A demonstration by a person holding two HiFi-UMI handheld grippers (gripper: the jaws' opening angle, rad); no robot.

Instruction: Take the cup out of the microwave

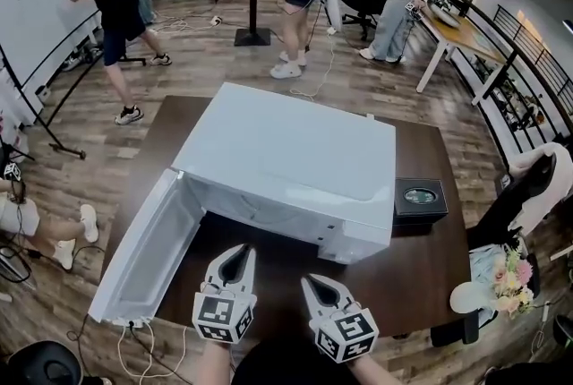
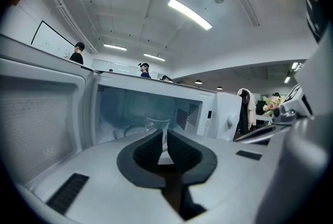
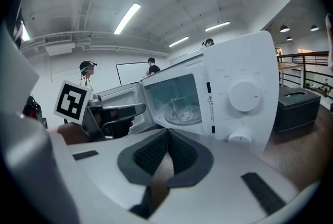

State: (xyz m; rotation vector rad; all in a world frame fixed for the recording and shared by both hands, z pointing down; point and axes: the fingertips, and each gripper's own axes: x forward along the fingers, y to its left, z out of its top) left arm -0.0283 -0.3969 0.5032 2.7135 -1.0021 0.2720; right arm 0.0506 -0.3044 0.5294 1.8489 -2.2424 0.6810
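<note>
Both pairs of jaws are pressed together with nothing between them: the left gripper (image 2: 165, 137) and the right gripper (image 3: 167, 137) hover side by side just before the open microwave (image 1: 295, 159). Its door (image 1: 148, 253) hangs wide to the left. Inside, on the turntable (image 3: 183, 120), stands the clear glass cup (image 3: 178, 107), untouched. To reach well, I'd say one gripper should part its jaws before entering the cavity. It should go in level, close on the cup's wall and draw it straight out, clear of the frame.

Left tongs (image 1: 236, 256) and right tongs (image 1: 314, 283) point forward, jaws together.
</note>
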